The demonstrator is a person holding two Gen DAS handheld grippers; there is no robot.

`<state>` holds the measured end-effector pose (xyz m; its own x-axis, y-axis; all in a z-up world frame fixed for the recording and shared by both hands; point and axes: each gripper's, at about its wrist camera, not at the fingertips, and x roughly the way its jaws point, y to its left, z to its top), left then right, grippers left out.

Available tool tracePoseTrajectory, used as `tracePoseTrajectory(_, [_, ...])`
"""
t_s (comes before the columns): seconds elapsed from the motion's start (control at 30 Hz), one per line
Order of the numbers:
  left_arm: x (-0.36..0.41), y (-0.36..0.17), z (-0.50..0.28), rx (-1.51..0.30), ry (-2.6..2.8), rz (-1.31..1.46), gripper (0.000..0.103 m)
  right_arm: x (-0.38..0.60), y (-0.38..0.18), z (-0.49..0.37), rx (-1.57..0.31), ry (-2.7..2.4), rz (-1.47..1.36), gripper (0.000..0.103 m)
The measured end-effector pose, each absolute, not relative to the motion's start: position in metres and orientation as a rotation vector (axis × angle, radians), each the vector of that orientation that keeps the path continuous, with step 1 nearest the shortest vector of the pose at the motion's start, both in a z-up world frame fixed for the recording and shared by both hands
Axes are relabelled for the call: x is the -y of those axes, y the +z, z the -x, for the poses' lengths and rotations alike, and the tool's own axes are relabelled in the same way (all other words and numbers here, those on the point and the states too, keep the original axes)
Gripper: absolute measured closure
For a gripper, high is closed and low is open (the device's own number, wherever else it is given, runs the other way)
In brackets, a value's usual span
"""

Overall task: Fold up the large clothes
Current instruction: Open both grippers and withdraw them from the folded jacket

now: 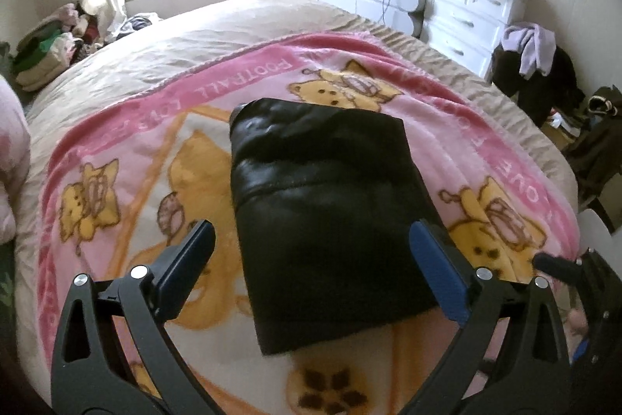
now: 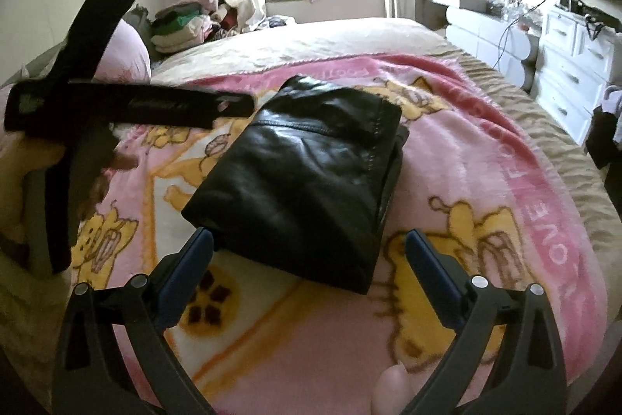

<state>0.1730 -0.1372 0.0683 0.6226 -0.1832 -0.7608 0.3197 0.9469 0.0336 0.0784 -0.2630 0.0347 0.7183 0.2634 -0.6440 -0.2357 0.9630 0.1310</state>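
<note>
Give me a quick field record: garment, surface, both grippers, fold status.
garment: black leather-like garment, folded into a compact rectangle
surface: pink cartoon blanket on the bed
left gripper: open, empty, jaws spread either side of the garment's near end
right gripper: open, empty, at the garment's near edge
fold status: looks folded, neither gripper holding it

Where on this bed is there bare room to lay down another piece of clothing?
The beige bedspread beyond the pink blanket toward the window lies bare. So does blanket either side of the folded black garment. The floor corner with stacked clothes and the dresser top are crowded.
</note>
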Motion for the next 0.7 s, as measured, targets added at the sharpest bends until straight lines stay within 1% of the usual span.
tracePoseTrajectory(0.23, [0.107,0.066,-0.122,-0.79,-0.269,-0.077,0.009,0.268,0.04,-0.052,-0.645,0.244,-0.046,0.004])
tracePoseTrajectory(0.47, [0.08,0.057,-0.083,-0.729,-0.216,-0.051,0.009,0.268,0.042,-0.029,-0.573,0.235,-0.062,0.004])
tracePoseTrajectory(0.7, [0.061,0.045,-0.055,-0.707,-0.196,-0.001,0.009,0.268,0.036,-0.017,-0.555,0.187,-0.079,0.004])
